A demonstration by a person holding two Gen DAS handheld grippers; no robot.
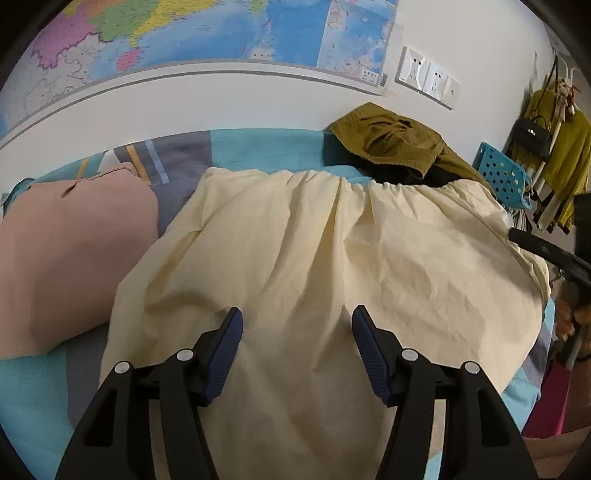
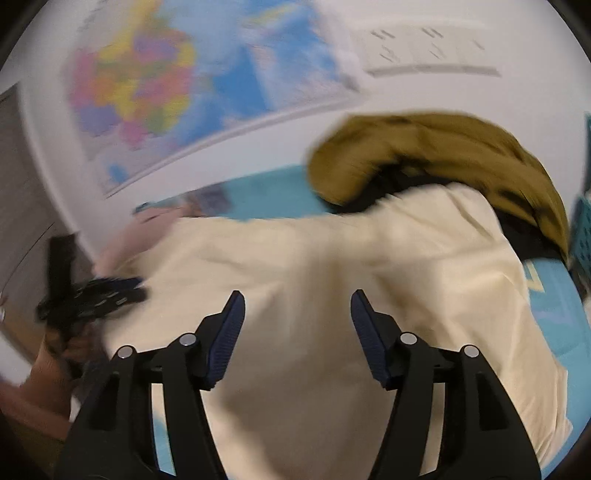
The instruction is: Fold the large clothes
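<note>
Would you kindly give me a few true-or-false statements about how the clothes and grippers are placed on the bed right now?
1. The left gripper is clamped on the cream garment. False: its jaws stand open above the cloth, nothing between them.
2. An olive-brown garment lies bunched beyond the cream one, near the wall. True.
3. A pink garment lies to the left of the cream garment in the left wrist view. True.
4. The right gripper holds the olive-brown garment. False: its jaws are open and empty over the cream garment.
5. A map hangs on the wall. True.
</note>
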